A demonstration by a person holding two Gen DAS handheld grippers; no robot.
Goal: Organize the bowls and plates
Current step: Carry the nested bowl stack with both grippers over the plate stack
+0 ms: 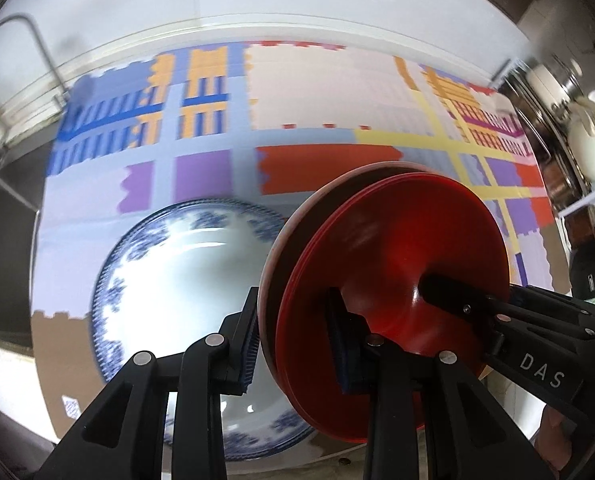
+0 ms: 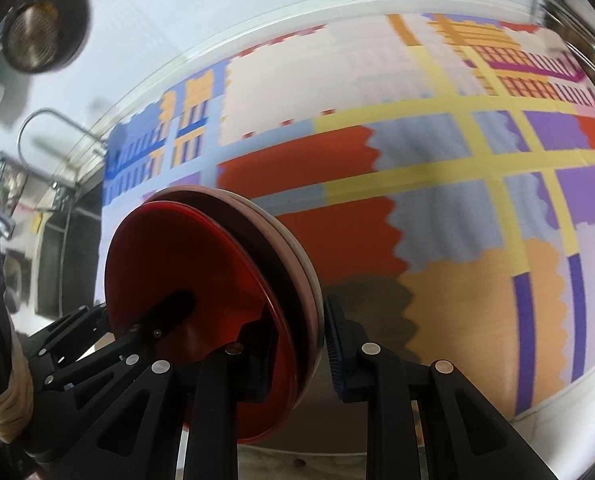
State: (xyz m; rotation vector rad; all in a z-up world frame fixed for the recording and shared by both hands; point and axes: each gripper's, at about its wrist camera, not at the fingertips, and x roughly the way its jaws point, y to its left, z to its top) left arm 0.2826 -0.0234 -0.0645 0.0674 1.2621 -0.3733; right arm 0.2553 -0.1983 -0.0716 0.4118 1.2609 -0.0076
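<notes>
The only legible text is the white lettering "DAS" on the black body of the right gripper (image 1: 429,304), seen in the left wrist view.

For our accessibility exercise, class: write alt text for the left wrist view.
Two hand-held grippers, the left and the right, straddle a tilted stack of red plates from opposite sides, above a blue-and-white plate lying on a colourful patterned mat.

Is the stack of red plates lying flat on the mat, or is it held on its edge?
On edge. The red plates stand upright between both grippers' fingers, above the mat.
</notes>
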